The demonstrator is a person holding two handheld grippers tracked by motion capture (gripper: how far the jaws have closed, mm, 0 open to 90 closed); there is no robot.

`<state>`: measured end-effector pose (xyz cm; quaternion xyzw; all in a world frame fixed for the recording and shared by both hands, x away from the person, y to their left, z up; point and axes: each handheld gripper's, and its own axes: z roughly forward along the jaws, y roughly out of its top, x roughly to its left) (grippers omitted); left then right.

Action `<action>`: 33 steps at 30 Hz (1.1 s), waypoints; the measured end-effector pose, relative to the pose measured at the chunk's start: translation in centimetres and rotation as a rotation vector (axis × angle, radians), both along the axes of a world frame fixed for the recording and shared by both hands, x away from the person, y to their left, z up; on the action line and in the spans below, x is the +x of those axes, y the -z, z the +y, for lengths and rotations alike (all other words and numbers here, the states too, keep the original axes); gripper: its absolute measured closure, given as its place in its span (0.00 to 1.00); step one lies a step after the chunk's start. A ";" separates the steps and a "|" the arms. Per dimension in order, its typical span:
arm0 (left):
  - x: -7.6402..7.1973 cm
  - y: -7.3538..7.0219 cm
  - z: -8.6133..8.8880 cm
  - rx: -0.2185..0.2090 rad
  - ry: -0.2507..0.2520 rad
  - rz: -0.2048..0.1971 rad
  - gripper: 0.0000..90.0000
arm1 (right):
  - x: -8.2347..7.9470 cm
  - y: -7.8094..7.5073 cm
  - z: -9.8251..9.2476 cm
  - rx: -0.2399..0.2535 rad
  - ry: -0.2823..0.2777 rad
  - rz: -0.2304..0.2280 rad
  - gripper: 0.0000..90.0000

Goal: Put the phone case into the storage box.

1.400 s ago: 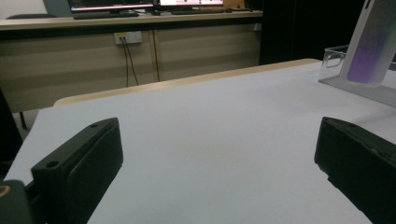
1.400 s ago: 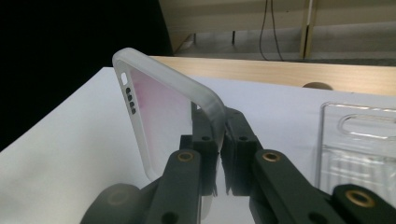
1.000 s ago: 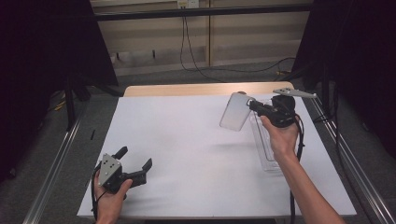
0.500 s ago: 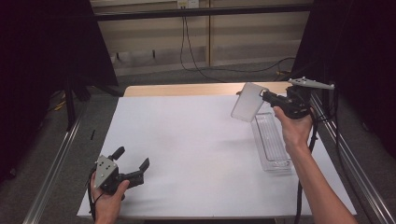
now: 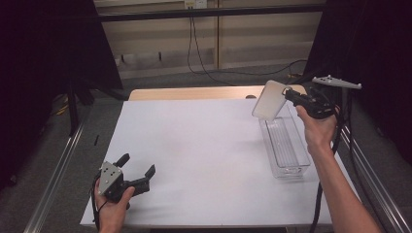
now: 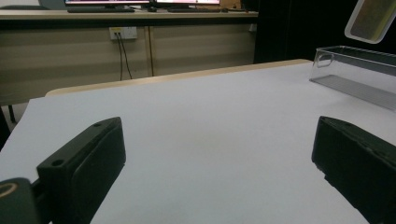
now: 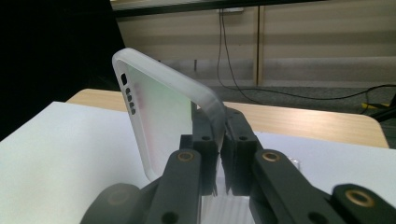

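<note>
High view first: we see the right gripper (image 5: 290, 95) held up above the far right corner of the table (image 5: 204, 145). It pinches the edge of a thin white lid (image 5: 268, 100), which hangs tilted in the air over the far end of a clear box (image 5: 285, 145). The box lies along the right edge of the table. Our left gripper (image 5: 137, 171) rests near the near left corner, with its jaws wide apart and nothing between them.

Left gripper view: we see the two black jaws far apart over bare table, with the clear box (image 6: 359, 74) far off and the lid (image 6: 371, 19) above it.

Right gripper view: we see the jaws squeezed tight on the lid (image 7: 163, 112).
</note>
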<state>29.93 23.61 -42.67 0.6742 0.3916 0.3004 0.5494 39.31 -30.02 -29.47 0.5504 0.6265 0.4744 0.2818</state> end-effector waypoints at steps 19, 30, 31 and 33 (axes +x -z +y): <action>0.3 0.2 -0.1 0.018 0.011 0.014 0.03 | 0.4 0.1 -1.9 -0.071 0.052 -0.039 0.94; 0.4 0.3 -0.1 0.025 0.012 0.015 0.03 | 1.4 0.7 -2.6 -0.097 -0.002 -0.018 0.94; 0.4 0.3 -0.1 0.025 0.011 0.016 0.03 | 1.5 0.8 -2.7 -0.097 -0.001 -0.015 0.94; 0.5 0.2 0.0 0.033 0.009 0.011 0.03 | 1.7 1.0 -2.8 -0.114 -0.001 -0.006 0.94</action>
